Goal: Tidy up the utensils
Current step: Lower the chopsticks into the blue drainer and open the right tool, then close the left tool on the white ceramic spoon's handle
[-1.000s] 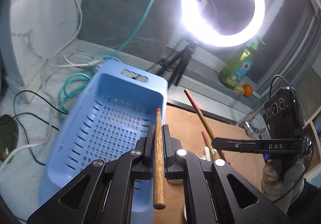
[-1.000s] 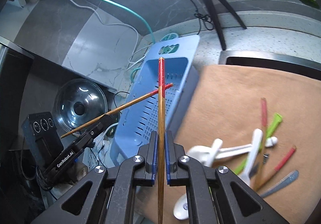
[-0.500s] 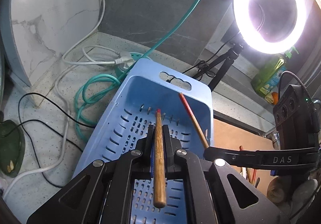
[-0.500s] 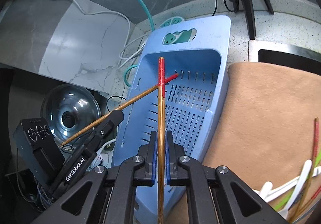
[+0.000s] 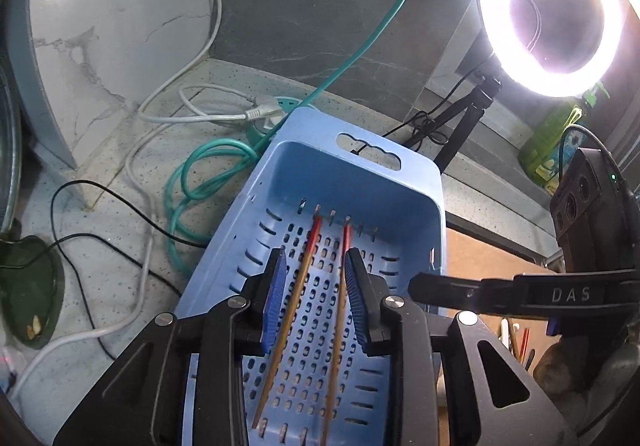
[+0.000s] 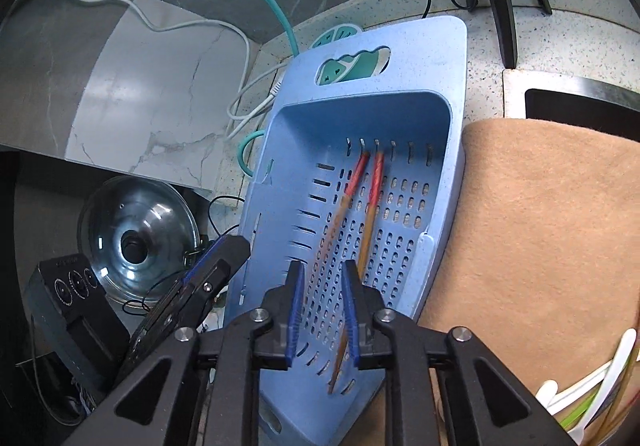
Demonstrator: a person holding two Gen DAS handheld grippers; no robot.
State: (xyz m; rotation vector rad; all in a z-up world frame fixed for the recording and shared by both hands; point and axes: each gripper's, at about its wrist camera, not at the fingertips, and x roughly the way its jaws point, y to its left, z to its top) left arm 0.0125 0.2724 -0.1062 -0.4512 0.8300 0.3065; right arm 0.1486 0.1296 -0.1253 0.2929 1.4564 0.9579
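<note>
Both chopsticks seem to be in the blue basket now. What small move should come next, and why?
Probably lift both grippers away. The two red-tipped wooden chopsticks lie on the perforated floor of the blue plastic basket, and the left gripper and right gripper have just been opening; no pad presses a stick. More utensils wait on the tan cloth.

Left tongs [image 5: 316,298] are seen angled downward, blue pads [image 5: 274,300] parted; the jaws have just been opening, nothing pressed between them. Right tongs [image 6: 323,312] are likewise tilted downward, blue pads [image 6: 297,316] set apart with a narrower gap; their jaws have just been opening too, no grip shown. In the left wrist view the right tongs are seen from the side at right, a gloved hand partly visible beneath. In the right wrist view the left tongs are seen low at left.
</note>
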